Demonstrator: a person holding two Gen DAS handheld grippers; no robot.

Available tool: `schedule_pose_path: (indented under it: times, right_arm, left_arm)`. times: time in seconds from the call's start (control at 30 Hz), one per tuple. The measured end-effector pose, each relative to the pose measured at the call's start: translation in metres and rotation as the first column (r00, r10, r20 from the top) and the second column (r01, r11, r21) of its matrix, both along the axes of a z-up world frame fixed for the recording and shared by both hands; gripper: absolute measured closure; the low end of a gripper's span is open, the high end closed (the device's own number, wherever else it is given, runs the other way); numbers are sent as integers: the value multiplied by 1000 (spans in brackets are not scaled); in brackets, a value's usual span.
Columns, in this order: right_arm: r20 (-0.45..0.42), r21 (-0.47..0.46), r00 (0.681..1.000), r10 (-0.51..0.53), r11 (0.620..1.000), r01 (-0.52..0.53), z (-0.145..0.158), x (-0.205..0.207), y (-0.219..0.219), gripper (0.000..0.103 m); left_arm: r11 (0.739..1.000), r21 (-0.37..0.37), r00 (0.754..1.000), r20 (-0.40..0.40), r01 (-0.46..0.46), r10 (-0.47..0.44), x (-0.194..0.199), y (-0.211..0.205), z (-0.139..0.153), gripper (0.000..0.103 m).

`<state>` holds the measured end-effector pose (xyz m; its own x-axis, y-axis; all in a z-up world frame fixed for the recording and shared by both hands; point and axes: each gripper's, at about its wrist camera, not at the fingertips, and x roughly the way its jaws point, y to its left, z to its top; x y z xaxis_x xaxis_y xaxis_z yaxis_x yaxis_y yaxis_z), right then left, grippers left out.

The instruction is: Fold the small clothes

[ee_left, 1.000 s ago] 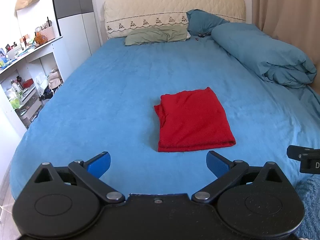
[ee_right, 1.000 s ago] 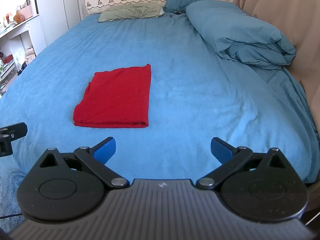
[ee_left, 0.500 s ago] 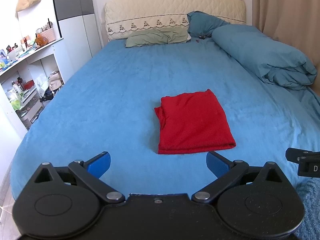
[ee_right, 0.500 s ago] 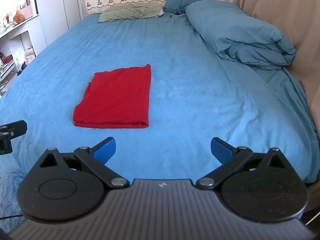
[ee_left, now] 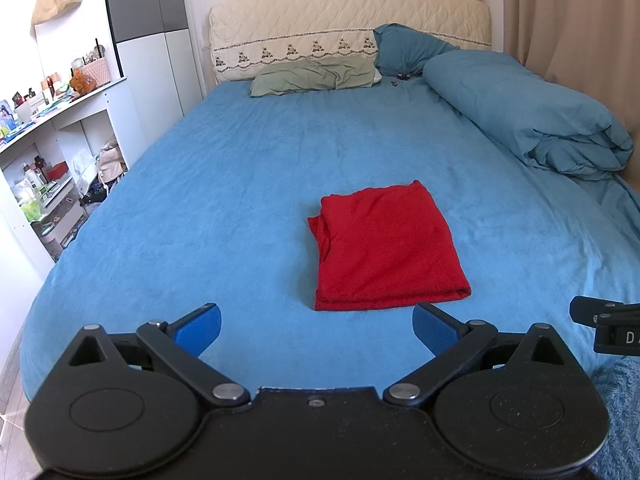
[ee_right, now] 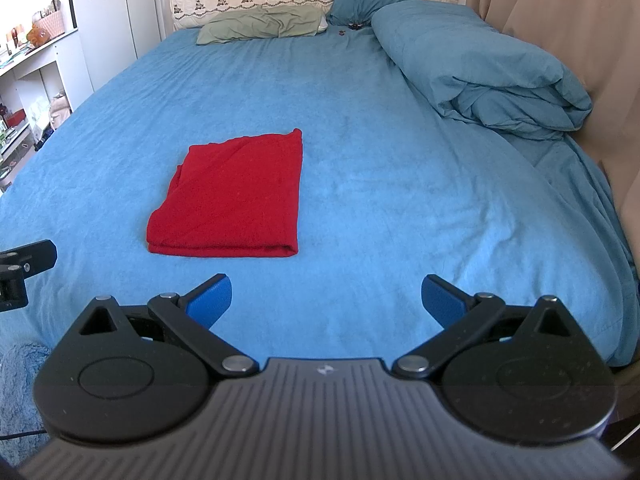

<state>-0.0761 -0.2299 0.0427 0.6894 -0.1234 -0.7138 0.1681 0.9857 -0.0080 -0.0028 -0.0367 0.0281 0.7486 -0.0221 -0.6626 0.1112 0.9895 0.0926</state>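
A red garment (ee_left: 386,246) lies folded into a neat rectangle on the blue bed (ee_left: 224,200). It also shows in the right wrist view (ee_right: 232,196). My left gripper (ee_left: 316,328) is open and empty, held near the bed's foot edge, short of the garment's near edge. My right gripper (ee_right: 326,298) is open and empty, to the right of the garment and nearer than it. Neither gripper touches the cloth.
A rolled blue duvet (ee_left: 528,116) lies along the bed's right side. A green pillow (ee_left: 316,76) and a blue pillow (ee_left: 408,48) lie at the headboard. White shelves (ee_left: 52,152) stand left of the bed. A curtain (ee_right: 580,32) hangs at right. A blue rug (ee_right: 20,384) lies below.
The left wrist view has tilted slightly, so the garment sits a little lower in it. The garment itself has not moved and both grippers stay open.
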Motion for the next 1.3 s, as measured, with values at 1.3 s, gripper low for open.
schedule_pose_path:
  times: [1.3]
  right_arm:
    - [12,8,1000,2,1000,-2,7,-4,11,0]
  left_arm:
    - [1000,-3,1000,25,-18,18,-3,2,7,0]
